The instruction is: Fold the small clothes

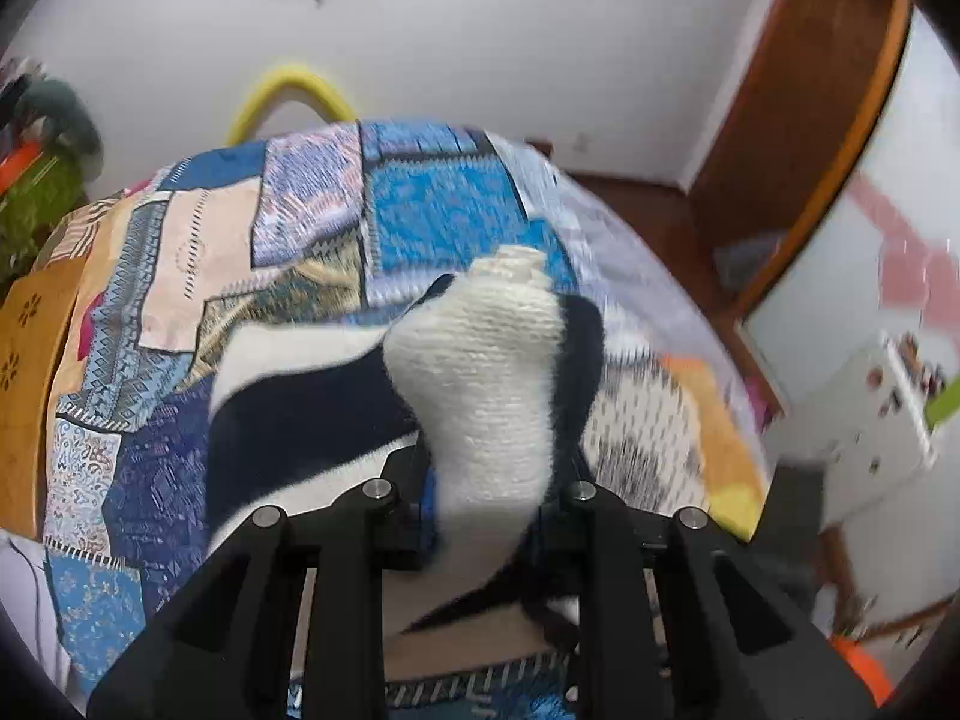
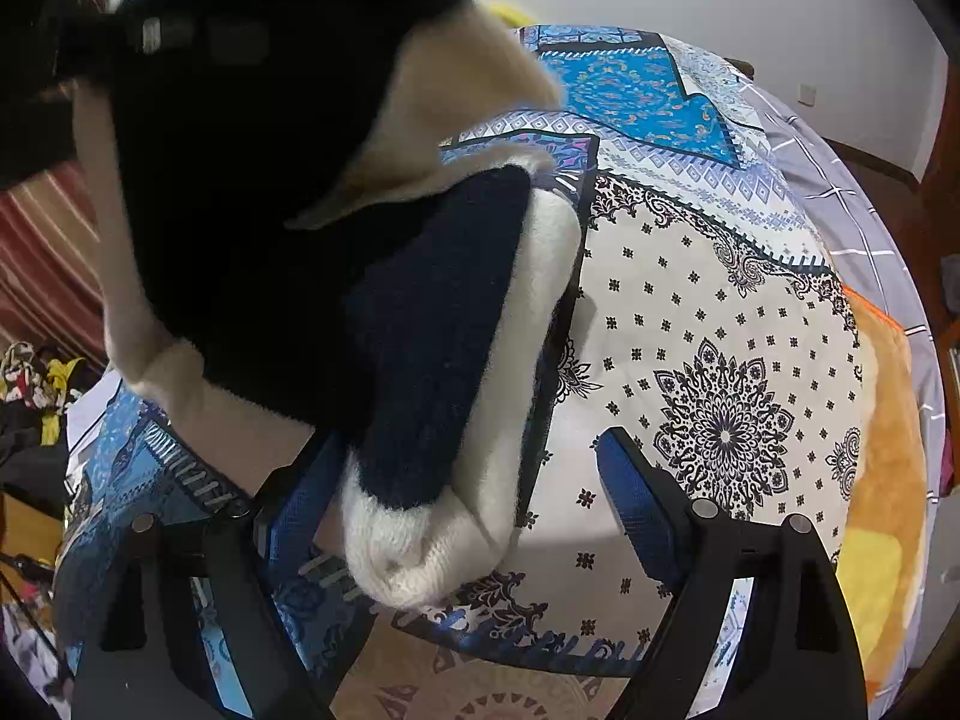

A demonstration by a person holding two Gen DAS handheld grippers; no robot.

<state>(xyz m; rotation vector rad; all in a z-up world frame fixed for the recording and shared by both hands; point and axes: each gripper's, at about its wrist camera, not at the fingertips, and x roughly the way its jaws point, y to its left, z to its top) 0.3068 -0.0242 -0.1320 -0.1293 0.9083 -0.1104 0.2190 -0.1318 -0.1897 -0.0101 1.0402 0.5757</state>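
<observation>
Barely started: I'm lifting the striped sweater (image 1: 492,372) above the quilt (image 1: 420,204), left gripper (image 1: 486,480) pinching it, right gripper (image 2: 474,480) wide open, holding nothing.

no readable text, label, brand, number or sign shows in either view.
</observation>
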